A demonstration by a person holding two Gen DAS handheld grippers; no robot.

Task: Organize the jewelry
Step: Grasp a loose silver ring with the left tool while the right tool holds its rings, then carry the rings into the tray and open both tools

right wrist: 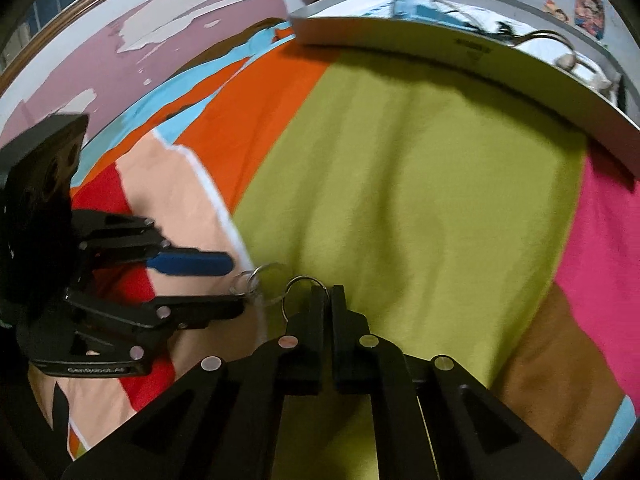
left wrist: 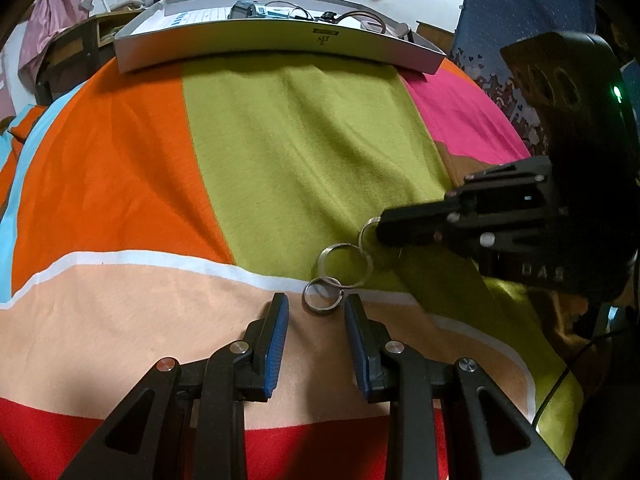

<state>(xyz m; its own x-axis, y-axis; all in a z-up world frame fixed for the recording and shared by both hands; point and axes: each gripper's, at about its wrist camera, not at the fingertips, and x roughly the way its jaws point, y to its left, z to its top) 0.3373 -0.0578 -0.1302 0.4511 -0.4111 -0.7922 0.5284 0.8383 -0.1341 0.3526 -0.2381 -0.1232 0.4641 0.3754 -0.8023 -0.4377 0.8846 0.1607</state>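
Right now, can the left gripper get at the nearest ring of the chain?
Probably yes: the left gripper is open, the nearest ring lies between its fingertips, nothing blocks it. The right gripper grips the far ring.

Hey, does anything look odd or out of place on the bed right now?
Yes: three linked metal rings lie loose on the striped bedspread, away from the grey tray that holds other pieces. The right gripper is shut on the end ring; the left gripper is open.
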